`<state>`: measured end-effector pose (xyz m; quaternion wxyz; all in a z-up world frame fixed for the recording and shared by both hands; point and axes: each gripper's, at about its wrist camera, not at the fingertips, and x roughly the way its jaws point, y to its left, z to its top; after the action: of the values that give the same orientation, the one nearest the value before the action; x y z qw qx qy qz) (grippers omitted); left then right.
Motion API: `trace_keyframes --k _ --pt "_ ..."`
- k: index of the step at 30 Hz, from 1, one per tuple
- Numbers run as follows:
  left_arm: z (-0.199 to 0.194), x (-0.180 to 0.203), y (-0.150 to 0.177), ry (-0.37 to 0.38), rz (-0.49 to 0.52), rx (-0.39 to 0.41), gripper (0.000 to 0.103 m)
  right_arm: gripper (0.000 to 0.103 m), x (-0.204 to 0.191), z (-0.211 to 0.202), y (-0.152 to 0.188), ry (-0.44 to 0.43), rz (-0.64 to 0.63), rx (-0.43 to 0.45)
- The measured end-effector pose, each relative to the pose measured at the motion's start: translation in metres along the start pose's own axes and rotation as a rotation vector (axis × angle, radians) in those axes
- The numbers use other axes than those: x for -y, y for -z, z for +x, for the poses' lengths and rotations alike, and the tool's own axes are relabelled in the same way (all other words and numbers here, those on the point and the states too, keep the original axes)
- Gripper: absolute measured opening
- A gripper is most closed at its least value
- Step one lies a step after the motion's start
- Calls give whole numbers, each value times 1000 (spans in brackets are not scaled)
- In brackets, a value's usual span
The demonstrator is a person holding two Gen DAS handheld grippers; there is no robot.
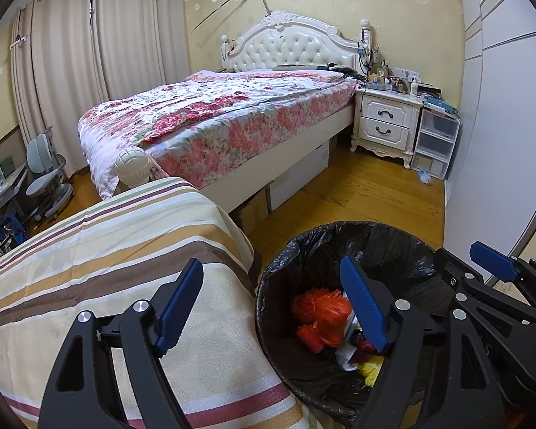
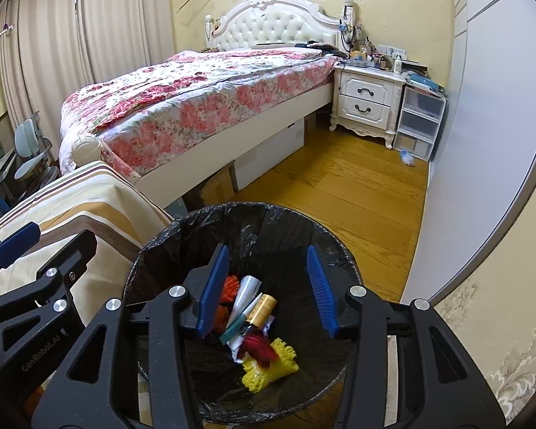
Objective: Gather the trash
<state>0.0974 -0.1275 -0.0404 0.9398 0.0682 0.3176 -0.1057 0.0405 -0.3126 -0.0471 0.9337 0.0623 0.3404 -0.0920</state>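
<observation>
Above the round bin (image 2: 239,236), the right hand-held gripper (image 2: 264,289) is hanging with its ribbed blue pads parted and nothing between them. Beside it, the left hand-held gripper (image 1: 271,307) is standing wide and empty, straddling the rim. Inside the crinkled black liner, trash (image 2: 264,336) is lying heaped: fuzzy yellow and orange pieces, a brass-coloured cylinder, crumpled paper. A striped woven cloth (image 1: 125,236) is lying just beside the bin.

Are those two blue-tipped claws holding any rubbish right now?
No. The left gripper and the right gripper both stand open with nothing between their pads. The rubbish lies loose inside the bin.
</observation>
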Motion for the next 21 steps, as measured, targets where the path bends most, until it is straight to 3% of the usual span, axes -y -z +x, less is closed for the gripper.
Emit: trace_keyframes --k 13,15,21 --pt "-21 -10 -3 -32 -5 52 82 65 4 -15 -5 42 13 36" --pt "-26 -15 -2 -35 -15 55 83 74 3 -19 -5 49 9 46" --pt "-42 -25 0 -46 -22 55 84 82 -7 -35 -5 53 -14 75"
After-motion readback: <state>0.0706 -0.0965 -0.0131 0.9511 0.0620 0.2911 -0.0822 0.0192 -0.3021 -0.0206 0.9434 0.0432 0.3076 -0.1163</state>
